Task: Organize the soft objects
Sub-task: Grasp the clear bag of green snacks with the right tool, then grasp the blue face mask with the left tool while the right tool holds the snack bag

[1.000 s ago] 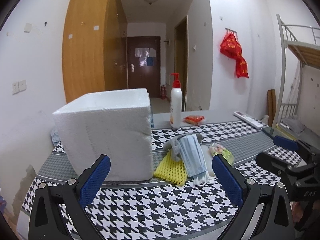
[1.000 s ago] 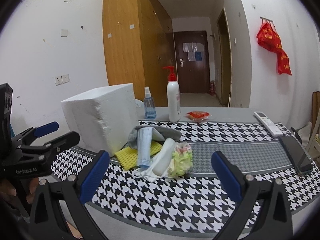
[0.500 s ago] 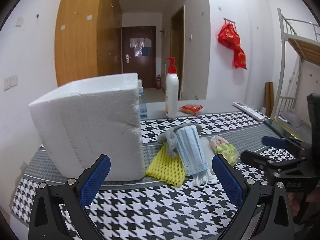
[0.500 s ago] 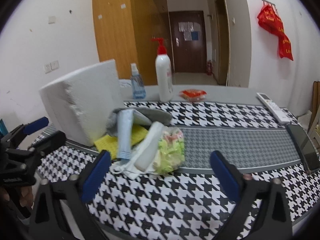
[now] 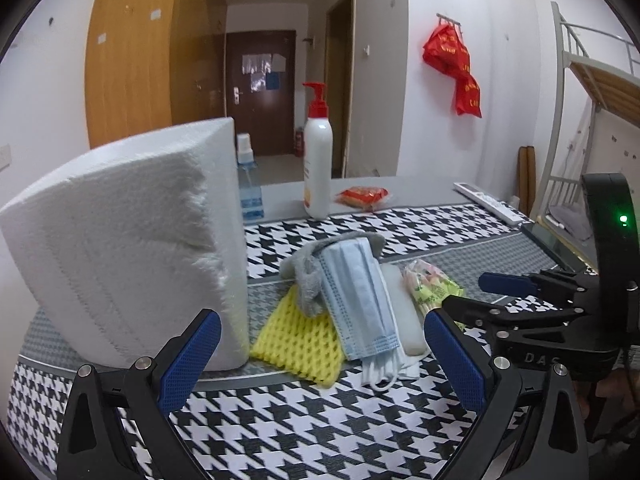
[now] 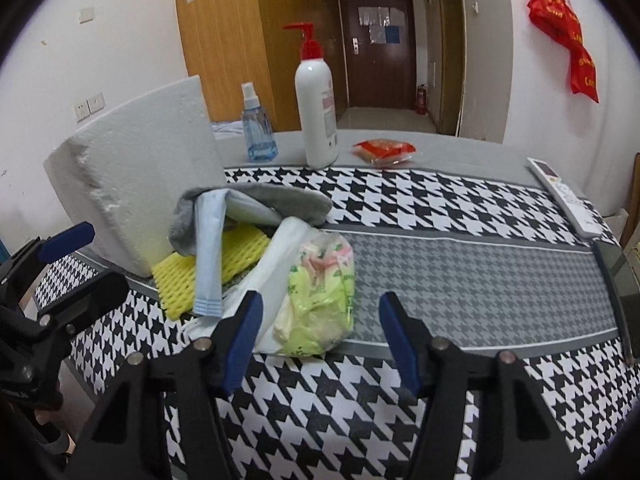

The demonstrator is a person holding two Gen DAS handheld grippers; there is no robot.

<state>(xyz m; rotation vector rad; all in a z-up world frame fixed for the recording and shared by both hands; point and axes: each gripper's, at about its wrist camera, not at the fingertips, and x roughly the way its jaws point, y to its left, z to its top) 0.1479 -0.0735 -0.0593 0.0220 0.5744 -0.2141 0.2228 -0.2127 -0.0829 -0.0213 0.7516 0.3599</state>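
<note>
A white-walled room with a wooden wardrobe [image 6: 240, 40] and a dark door [image 6: 376, 44] at the far end holds a desk [image 6: 460, 280] covered in a black-and-white houndstooth cloth with a grey band across its middle. On that band, left of centre, lies a small pile of soft things: a yellow foam net [image 5: 300, 340] at the bottom, a grey cloth [image 5: 308, 280] and a light blue face mask [image 5: 360, 296] draped over it, a white pad [image 5: 404, 312] to the right of the mask, and a crinkled green-and-pink plastic bag [image 6: 320, 300] at the pile's right edge. A big white foam block [image 5: 128, 248] stands just left of the pile, touching the net's edge. Farther back stand a white pump bottle with a red top [image 6: 316, 108] and a small blue spray bottle [image 6: 258, 132], with a red snack packet [image 6: 384, 150] to their right. A white remote control [image 6: 564, 196] lies along the right edge, and a dark phone [image 6: 624, 292] nearer on that side. The left hand-held gripper [image 5: 316, 360] hangs low over the near cloth with its blue pads spread wide and nothing between them, aimed at the net and mask. The right hand-held gripper [image 6: 320, 340] points at the plastic bag; its jaws are closing, the bag's near end sits in the gap between them, and the pads are not yet pressing on it.
</note>
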